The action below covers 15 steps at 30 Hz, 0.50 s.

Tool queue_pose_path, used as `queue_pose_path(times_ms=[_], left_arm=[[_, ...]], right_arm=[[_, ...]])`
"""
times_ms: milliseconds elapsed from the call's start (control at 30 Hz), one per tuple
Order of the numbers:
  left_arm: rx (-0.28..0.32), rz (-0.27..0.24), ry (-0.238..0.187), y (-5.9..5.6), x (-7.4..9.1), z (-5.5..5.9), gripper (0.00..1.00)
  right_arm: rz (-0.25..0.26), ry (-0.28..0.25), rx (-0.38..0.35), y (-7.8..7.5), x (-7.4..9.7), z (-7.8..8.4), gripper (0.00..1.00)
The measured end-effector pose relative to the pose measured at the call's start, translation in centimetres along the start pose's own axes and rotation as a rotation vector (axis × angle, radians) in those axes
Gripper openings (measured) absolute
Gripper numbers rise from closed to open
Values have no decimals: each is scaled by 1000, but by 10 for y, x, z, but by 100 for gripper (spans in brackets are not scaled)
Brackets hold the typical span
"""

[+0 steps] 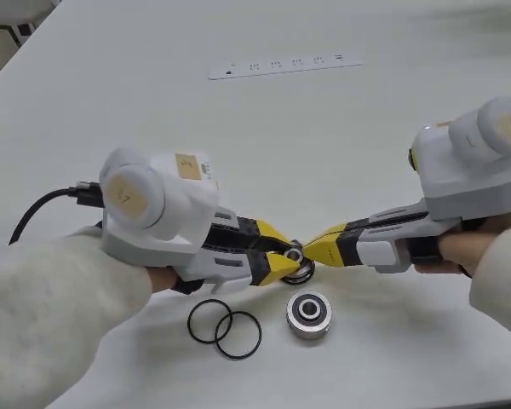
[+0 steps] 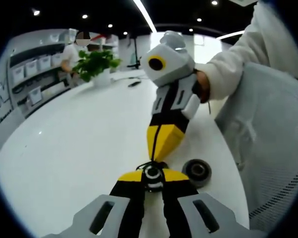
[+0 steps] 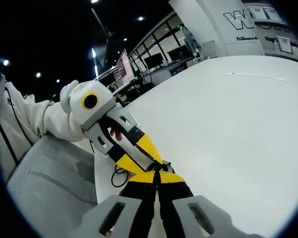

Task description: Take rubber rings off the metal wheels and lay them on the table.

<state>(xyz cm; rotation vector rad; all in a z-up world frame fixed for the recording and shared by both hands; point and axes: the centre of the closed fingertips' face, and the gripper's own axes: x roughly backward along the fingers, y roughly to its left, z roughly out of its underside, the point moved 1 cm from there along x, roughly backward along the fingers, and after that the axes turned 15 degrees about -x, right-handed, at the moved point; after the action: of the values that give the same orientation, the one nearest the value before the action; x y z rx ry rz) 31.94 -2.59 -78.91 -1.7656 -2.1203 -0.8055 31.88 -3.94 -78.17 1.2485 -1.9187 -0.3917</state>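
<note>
My left gripper (image 1: 281,259) (image 2: 153,176) is shut on a small metal wheel (image 1: 295,255) (image 2: 152,172), held just above the white table (image 1: 341,145). A black rubber ring (image 1: 303,274) (image 2: 145,164) still hangs around that wheel. Tip to tip with it, my right gripper (image 1: 318,250) (image 2: 163,144) (image 3: 157,177) is shut, pinching that ring's edge. A second wheel (image 1: 309,313) (image 2: 197,171) with its black ring on lies on the table just in front. Two loose rubber rings (image 1: 225,327) (image 3: 120,178) lie overlapping to its left.
A white power strip (image 1: 285,66) lies at the far side of the table. A black cable (image 1: 41,210) trails from the left gripper's back. A mesh chair (image 2: 278,148) stands at the table's near edge. In the left gripper view, a plant (image 2: 95,63) and shelves stand far off.
</note>
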Motion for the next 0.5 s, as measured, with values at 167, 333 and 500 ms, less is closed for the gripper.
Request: queue_pose_path(times_ms=[167, 333, 500], left_arm=[[16, -3, -7, 1, 0, 1, 13], [14, -10, -12, 0, 0, 0, 13], [42, -11, -29, -1, 1, -1, 14]], right_arm=[[-33, -33, -7, 7, 2, -7, 0], [-10, -32, 4, 2, 3, -7, 0], [-1, -21, 18, 1, 3, -5, 0]])
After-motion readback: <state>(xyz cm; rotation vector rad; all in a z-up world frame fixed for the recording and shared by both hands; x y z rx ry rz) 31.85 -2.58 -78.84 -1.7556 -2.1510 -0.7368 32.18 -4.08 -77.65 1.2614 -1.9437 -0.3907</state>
